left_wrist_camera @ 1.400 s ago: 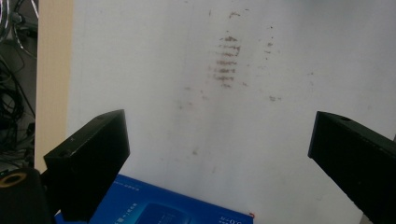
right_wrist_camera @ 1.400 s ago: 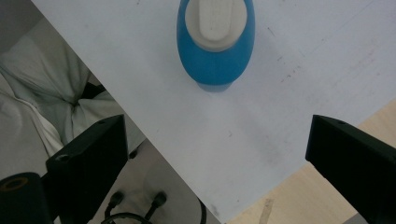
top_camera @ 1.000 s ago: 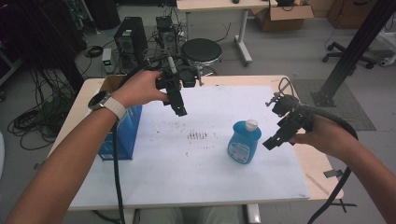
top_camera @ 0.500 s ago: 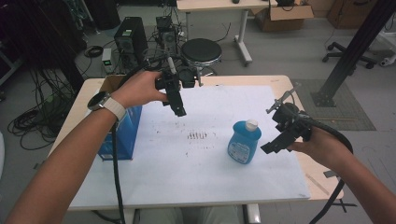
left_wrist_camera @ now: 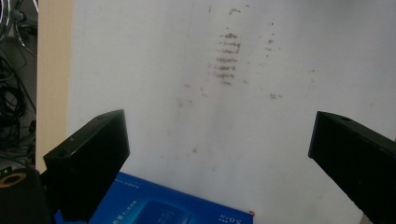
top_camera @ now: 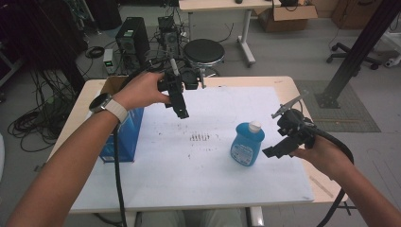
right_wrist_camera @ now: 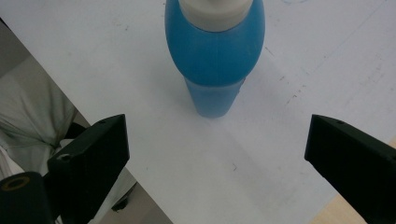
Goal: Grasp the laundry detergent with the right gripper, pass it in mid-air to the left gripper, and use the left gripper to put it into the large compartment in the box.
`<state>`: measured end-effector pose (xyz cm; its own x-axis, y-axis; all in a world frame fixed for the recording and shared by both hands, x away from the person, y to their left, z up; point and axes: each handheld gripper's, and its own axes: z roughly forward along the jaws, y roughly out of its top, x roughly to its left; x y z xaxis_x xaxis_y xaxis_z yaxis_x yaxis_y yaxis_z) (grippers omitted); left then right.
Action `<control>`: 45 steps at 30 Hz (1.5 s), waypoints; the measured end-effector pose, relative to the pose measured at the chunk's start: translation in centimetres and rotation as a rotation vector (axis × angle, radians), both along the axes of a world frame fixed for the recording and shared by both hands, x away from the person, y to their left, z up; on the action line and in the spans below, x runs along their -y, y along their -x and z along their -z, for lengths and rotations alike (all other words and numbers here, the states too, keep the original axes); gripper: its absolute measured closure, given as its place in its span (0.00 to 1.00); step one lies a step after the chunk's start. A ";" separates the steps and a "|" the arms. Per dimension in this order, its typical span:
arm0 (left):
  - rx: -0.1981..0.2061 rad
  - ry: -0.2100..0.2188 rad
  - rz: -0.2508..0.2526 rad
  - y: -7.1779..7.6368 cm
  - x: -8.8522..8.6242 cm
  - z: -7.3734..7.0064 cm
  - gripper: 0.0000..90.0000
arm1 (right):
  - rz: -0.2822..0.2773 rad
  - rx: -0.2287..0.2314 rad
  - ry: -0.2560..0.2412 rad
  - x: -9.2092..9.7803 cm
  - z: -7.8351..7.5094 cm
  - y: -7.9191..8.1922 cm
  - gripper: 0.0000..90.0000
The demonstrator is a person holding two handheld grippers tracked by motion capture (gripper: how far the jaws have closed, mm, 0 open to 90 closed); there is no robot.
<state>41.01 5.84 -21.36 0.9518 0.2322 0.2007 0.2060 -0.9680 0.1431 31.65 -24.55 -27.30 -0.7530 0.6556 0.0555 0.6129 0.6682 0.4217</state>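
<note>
A blue bottle (top_camera: 246, 143) with a white cap stands upright on the white sheet (top_camera: 203, 161), right of centre. Just to its right, my right gripper (top_camera: 273, 152) is held open and apart from it; the bottle (right_wrist_camera: 215, 51) rises ahead between its wide jaws in the right gripper view. My left gripper (top_camera: 181, 111) hangs open above the sheet's far left part, jaws pointing down. A blue box (top_camera: 124, 137) stands at the sheet's left edge, and its top (left_wrist_camera: 163, 207) lies under the left gripper's jaws. Nothing is held.
Dark smudges (top_camera: 199, 137) mark the sheet's middle. The wooden table (top_camera: 283, 84) ends just past the sheet. Beyond the far edge stand a black stool (top_camera: 203, 53), computer cases (top_camera: 132, 41) and cables. A black post (top_camera: 352, 52) rises at the right.
My right gripper has drifted left and slightly down toward the bottle. The left gripper has stayed where it was.
</note>
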 end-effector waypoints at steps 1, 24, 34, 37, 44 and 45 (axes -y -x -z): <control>-0.005 -0.001 0.002 0.0 0.0 0.0 0.06 | -0.007 0.014 -0.011 0.0 0.2 0.1 0.07; -0.010 0.008 -0.004 -0.1 -0.2 0.6 0.06 | 0.012 0.135 -0.176 0.9 3.6 1.1 0.08; -0.015 0.002 -0.008 -0.1 -0.3 0.8 0.06 | 0.022 0.185 -0.238 1.5 4.6 1.4 0.08; -0.017 0.001 -0.007 -0.2 -0.2 0.9 0.06 | 0.027 0.207 -0.256 1.6 4.8 1.5 0.08; -0.019 0.004 -0.009 -0.2 -0.3 1.0 0.06 | 0.030 0.241 -0.283 1.7 5.4 1.7 0.08; -0.020 0.005 -0.010 -0.2 -0.4 1.0 0.06 | 0.031 0.244 -0.288 1.8 5.5 1.7 0.08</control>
